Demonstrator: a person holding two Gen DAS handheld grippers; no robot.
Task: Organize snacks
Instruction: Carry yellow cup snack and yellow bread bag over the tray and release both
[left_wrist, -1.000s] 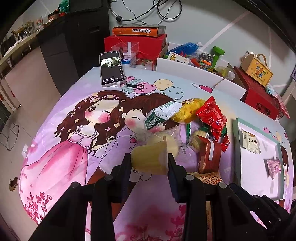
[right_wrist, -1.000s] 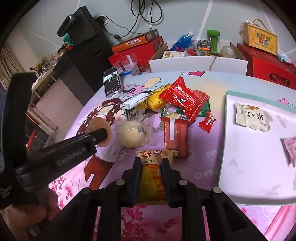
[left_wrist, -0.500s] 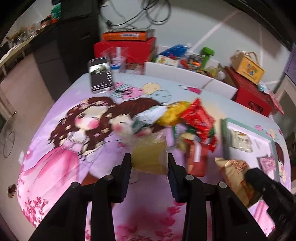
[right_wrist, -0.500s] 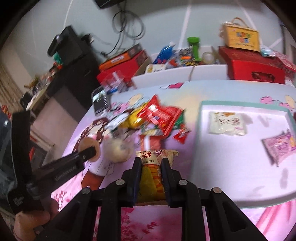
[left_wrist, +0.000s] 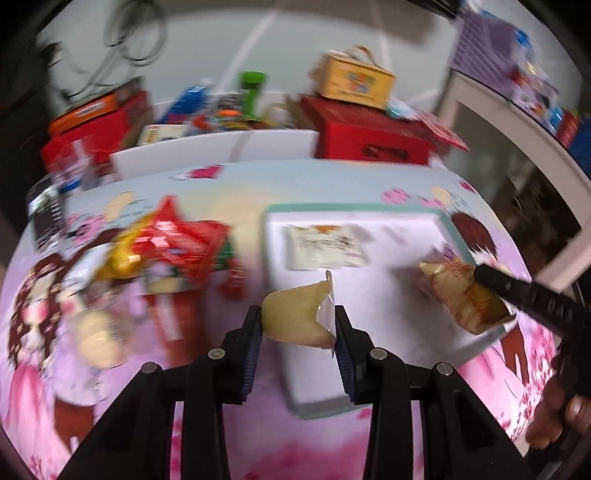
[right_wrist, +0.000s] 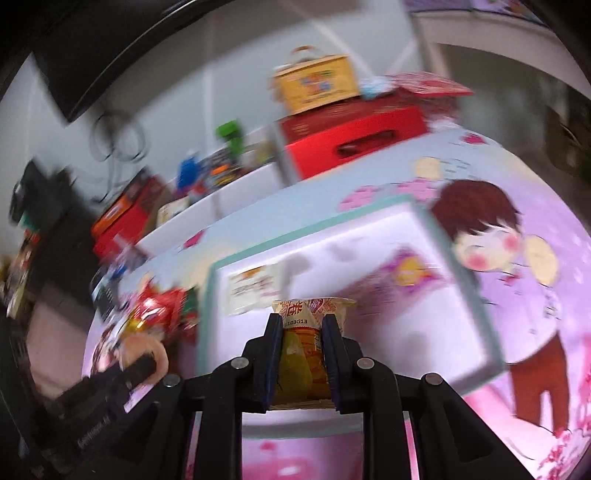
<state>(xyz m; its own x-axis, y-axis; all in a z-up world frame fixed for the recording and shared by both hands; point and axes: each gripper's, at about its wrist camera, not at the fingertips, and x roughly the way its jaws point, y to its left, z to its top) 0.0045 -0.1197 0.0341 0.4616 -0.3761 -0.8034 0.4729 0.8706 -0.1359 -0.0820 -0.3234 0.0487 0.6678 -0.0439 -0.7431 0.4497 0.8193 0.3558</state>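
Observation:
My left gripper (left_wrist: 298, 325) is shut on a pale yellow jelly cup (left_wrist: 295, 321) and hangs over the near left part of the white tray (left_wrist: 402, 332). My right gripper (right_wrist: 302, 328) is shut on an orange and yellow snack bag (right_wrist: 308, 354) above the same tray (right_wrist: 443, 332); that bag (left_wrist: 461, 295) also shows at the right of the left wrist view. A cream packet (left_wrist: 325, 243) lies in the tray, and a pink packet (right_wrist: 402, 275) lies there too. The loose snack pile (left_wrist: 173, 251) sits left of the tray. Both views are blurred.
The pink cartoon tablecloth (left_wrist: 369, 184) covers the table. Red boxes (left_wrist: 365, 140), a yellow carton (left_wrist: 354, 81), a white bin (left_wrist: 214, 151) of items and a phone (left_wrist: 46, 210) stand along the far edge. A round bun (left_wrist: 99, 339) lies at the near left. A hand (left_wrist: 557, 417) holds the right gripper.
Both grippers swung right from the snack pile to over the tray, each carrying its snack, and each rolled. The jaws did not alter their grip.

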